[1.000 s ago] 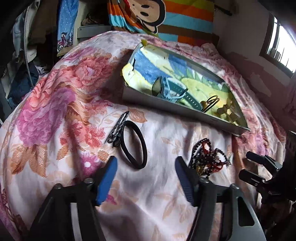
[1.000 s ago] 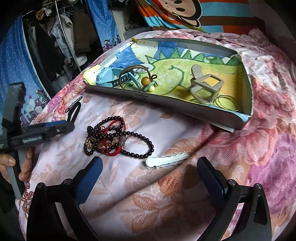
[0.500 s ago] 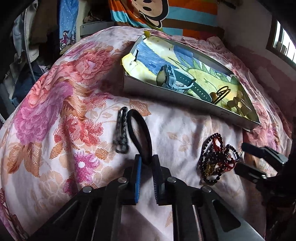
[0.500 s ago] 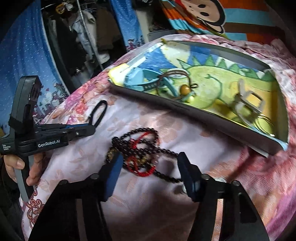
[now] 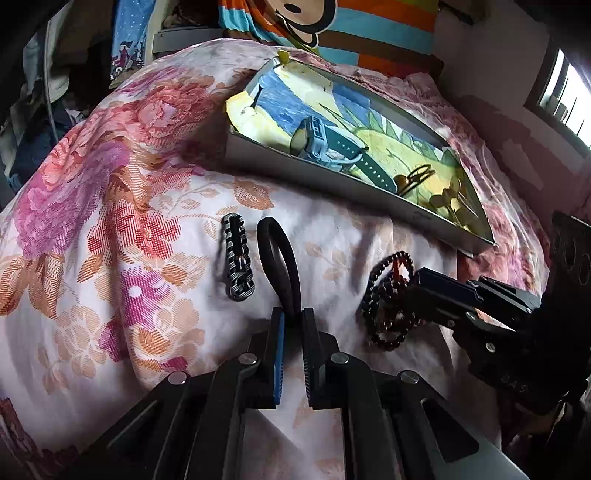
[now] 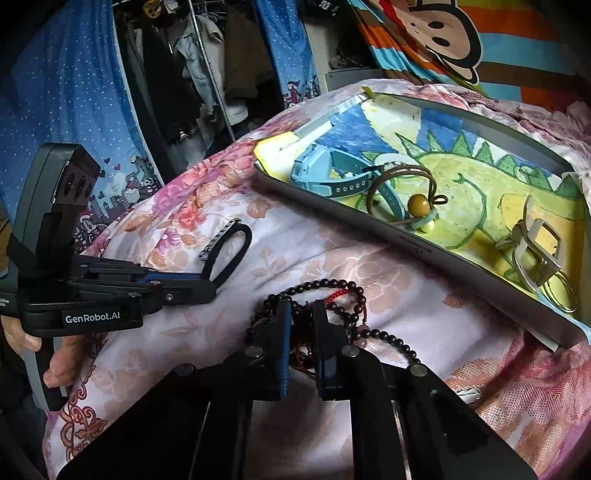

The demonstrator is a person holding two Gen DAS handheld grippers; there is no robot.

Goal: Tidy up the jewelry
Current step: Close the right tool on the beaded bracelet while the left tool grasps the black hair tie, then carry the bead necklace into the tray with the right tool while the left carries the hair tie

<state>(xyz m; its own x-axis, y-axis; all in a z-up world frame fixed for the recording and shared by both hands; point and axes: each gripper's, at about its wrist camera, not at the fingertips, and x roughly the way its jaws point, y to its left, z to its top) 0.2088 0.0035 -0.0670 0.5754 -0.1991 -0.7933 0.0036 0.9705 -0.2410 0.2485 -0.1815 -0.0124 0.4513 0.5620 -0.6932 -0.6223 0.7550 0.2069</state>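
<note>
On the floral bedspread lies a black hair tie [image 5: 276, 254], and my left gripper [image 5: 291, 315] is shut on its near end. A black braided hair clip [image 5: 238, 258] lies just left of it, untouched. To the right sits a tangle of dark bead bracelets [image 6: 334, 290] with a red cord. My right gripper [image 6: 301, 308] is over that tangle, its jaws closing, and the pads press on the strands. Behind both stands the dinosaur-print tray [image 6: 406, 242], holding a blue watch [image 6: 325, 177].
The tray also holds a brown hair tie with a yellow bead [image 6: 417, 203], a white claw clip [image 6: 535, 240] and gold rings. A white clip [image 6: 469, 397] peeks out beside my right gripper. Hanging clothes [image 6: 192, 74] and a striped monkey blanket [image 5: 325, 26] lie beyond the bed.
Both grippers went from wide open to shut. The left closed on the hair tie first. The right slid left from the white clip to the beads and closed on them.
</note>
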